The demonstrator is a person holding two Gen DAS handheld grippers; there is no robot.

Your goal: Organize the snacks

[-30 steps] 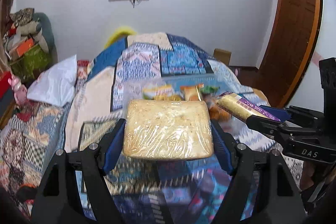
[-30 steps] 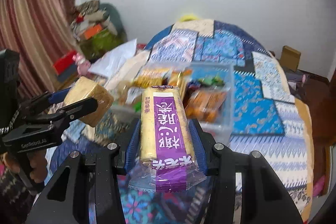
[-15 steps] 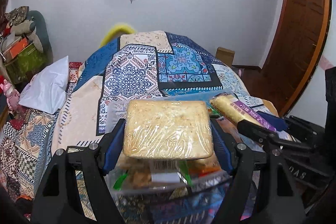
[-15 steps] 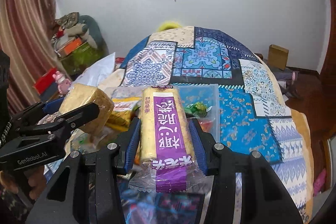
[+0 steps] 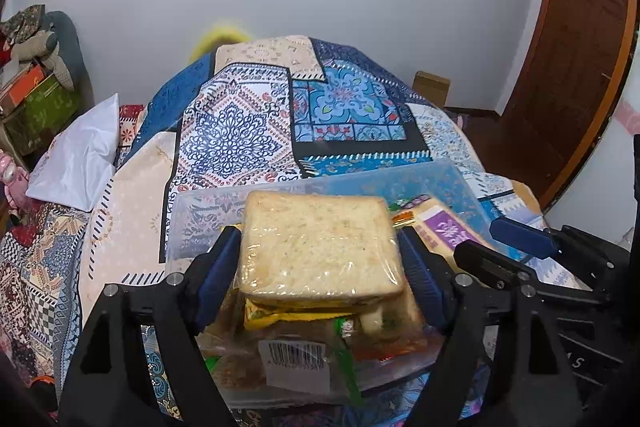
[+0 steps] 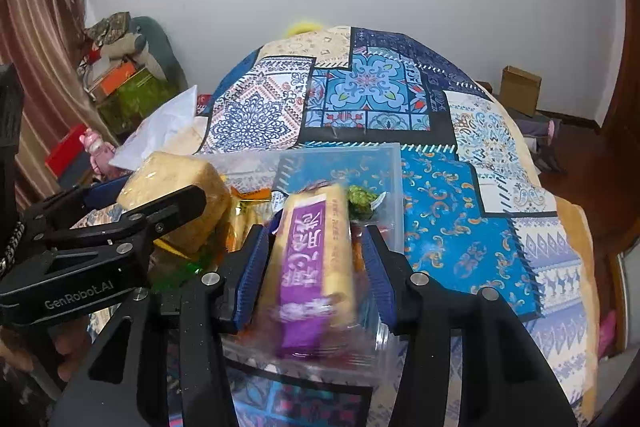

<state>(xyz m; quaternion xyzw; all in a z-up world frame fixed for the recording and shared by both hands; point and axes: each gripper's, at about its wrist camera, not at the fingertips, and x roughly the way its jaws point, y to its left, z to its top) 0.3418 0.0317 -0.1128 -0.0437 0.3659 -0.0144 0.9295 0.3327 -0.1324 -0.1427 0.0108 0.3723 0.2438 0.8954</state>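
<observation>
Both claws sit over the clear plastic bin (image 5: 448, 179) on the bed (image 5: 248, 131), each loaded.

Left claw (image 5: 320, 267): closed on the sides of a wrapped bread slab (image 5: 316, 243), held flat just above the pile in the bin. Right claw (image 6: 312, 259): blue pads (image 6: 250, 267) look slightly apart from the purple-label cracker pack (image 6: 316, 247); the pack is blurred, so I can't tell if it's gripped or already let go. It sits tilted, front end over the bin's right half.

Risks, as I judge them:
- Bin looks full on the left side. Slab dropped on top of that heap could slide off or sit above the rim.
- The 2 claws are just beside each other; the right claw's finger (image 5: 496, 267) is near the slab's right edge. A sideways move could knock 1 into the other.
- Plastic wrap on both packs is slick; the long pack could tip over the bin's near wall if it lands end first.
- Bin rests on soft quilt, so pushing down could tilt it.

Count:
- 2 claws
- 1 bin
- 1 bread slab
- 1 purple cracker pack
- 1 green wrapped snack (image 6: 360, 199) at the back of the bin
- 1 barcoded packet (image 5: 292, 355) under the slab
- Other loose packets in the bin: several, overlapping, can't count exactly.
</observation>
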